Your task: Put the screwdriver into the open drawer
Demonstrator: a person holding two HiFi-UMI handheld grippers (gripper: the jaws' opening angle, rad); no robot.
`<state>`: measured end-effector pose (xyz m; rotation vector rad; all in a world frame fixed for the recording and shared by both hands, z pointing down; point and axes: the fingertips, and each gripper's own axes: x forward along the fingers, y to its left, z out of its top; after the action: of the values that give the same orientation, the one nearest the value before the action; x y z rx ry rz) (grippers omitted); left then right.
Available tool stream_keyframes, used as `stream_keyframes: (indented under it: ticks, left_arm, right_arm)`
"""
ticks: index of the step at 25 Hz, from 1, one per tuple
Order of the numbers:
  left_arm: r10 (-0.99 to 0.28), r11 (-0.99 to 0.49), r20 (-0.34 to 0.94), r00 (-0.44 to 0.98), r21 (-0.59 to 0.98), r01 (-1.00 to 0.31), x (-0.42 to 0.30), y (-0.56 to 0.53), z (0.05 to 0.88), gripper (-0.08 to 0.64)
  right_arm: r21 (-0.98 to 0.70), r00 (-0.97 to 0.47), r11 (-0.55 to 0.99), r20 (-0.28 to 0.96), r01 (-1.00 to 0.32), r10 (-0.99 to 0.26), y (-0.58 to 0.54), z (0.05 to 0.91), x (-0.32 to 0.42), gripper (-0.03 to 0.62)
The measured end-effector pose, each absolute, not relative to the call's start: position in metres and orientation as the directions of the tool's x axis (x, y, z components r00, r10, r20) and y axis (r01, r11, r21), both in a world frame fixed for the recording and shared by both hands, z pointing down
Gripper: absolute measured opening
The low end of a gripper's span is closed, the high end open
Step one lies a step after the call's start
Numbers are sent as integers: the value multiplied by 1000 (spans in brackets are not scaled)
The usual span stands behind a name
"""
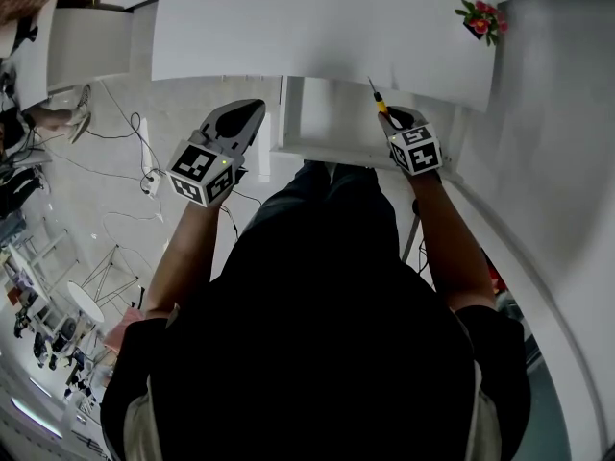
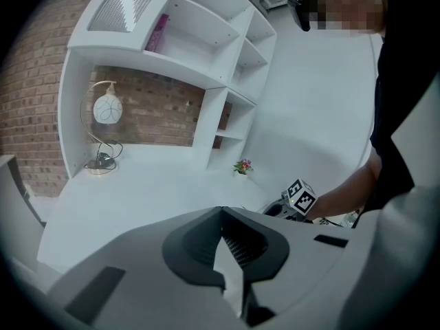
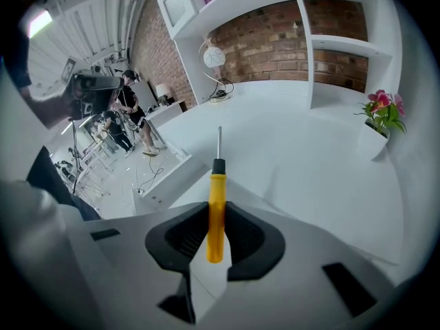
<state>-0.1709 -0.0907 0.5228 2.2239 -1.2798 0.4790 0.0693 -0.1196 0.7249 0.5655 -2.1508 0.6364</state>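
Observation:
A screwdriver (image 3: 216, 210) with a yellow handle and a thin metal shaft is clamped upright between the jaws of my right gripper (image 3: 217, 205), its tip pointing away over the white desk. In the head view the right gripper (image 1: 397, 118) holds the screwdriver (image 1: 380, 99) above the right end of the open white drawer (image 1: 327, 128), which juts out under the desk's front edge. In the right gripper view the drawer (image 3: 161, 183) lies to the lower left. My left gripper (image 1: 248, 113) hangs left of the drawer, shut and empty (image 2: 221, 215).
The white desk (image 1: 317, 27) carries a small pot of pink flowers (image 1: 482, 19) at the right and a globe lamp (image 2: 103, 126) at the back. White shelves (image 2: 227, 53) rise against a brick wall. Cables and a power strip (image 1: 149, 176) lie on the floor at the left.

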Motion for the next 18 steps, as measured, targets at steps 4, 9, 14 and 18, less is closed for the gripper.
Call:
stream_keyframes:
  ticks: [4, 9, 14, 18]
  left_arm:
    - [-675, -410, 553, 489, 269, -871, -172, -87, 531, 17]
    - [-675, -399, 559, 482, 273, -875, -174, -83, 538, 17]
    - [-667, -390, 571, 479, 281, -877, -175, -79, 546, 17]
    - [-667, -381, 574, 475, 285, -879, -175, -79, 551, 17]
  right_arm:
    - [-240, -561, 784, 812, -573, -162, -117, 736, 70, 83]
    - [-227, -542, 799, 829, -556, -142, -109, 751, 72, 83]
    - [-205, -524, 827, 843, -524, -123, -101, 761, 69, 83]
    - [-209, -506, 830, 857, -517, -99, -97, 769, 73, 83]
